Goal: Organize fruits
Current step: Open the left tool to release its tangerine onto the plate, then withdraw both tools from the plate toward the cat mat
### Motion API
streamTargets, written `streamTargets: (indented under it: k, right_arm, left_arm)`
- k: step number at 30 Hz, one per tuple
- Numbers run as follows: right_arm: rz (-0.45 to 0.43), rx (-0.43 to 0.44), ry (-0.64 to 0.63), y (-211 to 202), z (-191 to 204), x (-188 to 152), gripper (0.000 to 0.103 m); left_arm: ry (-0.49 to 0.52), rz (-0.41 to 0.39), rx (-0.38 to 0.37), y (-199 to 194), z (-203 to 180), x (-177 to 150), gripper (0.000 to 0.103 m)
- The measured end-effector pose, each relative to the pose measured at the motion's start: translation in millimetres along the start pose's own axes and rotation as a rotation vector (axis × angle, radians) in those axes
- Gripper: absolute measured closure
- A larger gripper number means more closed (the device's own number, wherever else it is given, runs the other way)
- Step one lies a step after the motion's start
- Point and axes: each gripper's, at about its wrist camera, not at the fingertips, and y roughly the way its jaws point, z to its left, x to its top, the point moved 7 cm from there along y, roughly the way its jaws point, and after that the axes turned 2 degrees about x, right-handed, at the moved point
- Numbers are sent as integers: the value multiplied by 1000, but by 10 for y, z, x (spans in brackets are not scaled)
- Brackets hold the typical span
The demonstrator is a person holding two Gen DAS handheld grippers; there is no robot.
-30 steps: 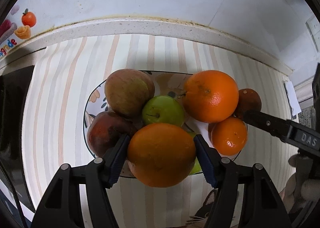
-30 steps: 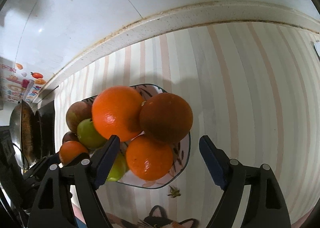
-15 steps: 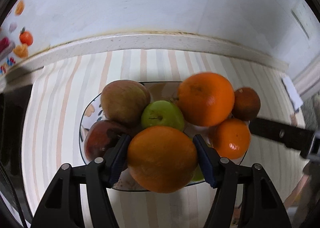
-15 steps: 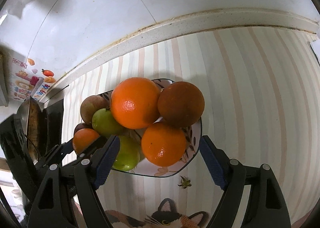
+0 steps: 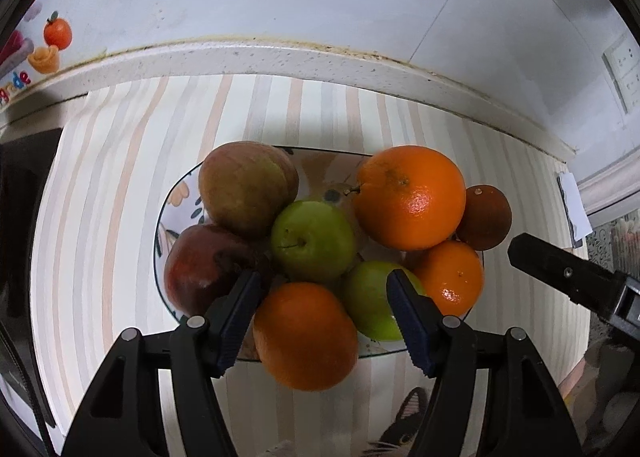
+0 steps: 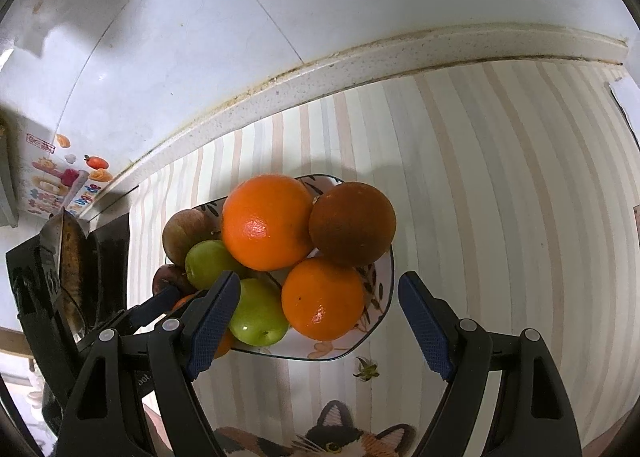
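A patterned plate (image 5: pixel 178 193) (image 6: pixel 380 289) on the striped cloth holds several fruits: oranges, green apples, red apples. In the left wrist view my left gripper (image 5: pixel 322 309) is open, its blue pads standing off either side of an orange (image 5: pixel 306 337) resting at the plate's near edge. A green apple (image 5: pixel 372 305) lies beside it. My right gripper (image 6: pixel 320 321) is open and empty, just in front of a small orange (image 6: pixel 324 299) and a green apple (image 6: pixel 258 317). The right gripper's finger shows in the left wrist view (image 5: pixel 560 277).
A large orange (image 5: pixel 410 197) and a dark brownish orange (image 6: pixel 352 223) sit at the plate's far side. A speckled counter ledge (image 5: pixel 280 57) and white tiled wall stand behind. A dark pan and stove (image 6: pixel 76 261) are at the left. A cat print (image 6: pixel 332 437) marks the cloth's near edge.
My left gripper has opened and let go of the orange, which now rests on the plate's near edge. Both grippers have drawn back a little from the plate.
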Motion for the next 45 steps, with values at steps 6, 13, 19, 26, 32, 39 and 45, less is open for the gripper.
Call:
streamTargets:
  k: [6,13,19,26,32,39,45]
  right_arm:
    - [2,-106,-45,-148,9,-65,19]
    - [10,-223,-138,-427,208,-376,8]
    - [-39,-217,-163,-817,418,-560,8]
    - [-125,-210,-190,-1396,672,-707,8]
    - [-166,-210,-218,-1729,868,-822,8]
    - [-129,-138,-169,-1799,881,-1017,8]
    - [94,-119,-59,-1163,370,-1520,9]
  left_arm:
    - [-13,-21,41,-314,35,-44,17]
    - [19,-53,90,-796,53,-263,17]
    - [31,-89,105,-1251,3,-403,17]
    - [46,-112,125,-1656,-52,-554,17]
    - [60,-128,130,-1912,-74,-685,17]
    - [61,-95,134,-1951,-33,-817,17]
    - [126,99,166,-1308,-51,-1233,17]
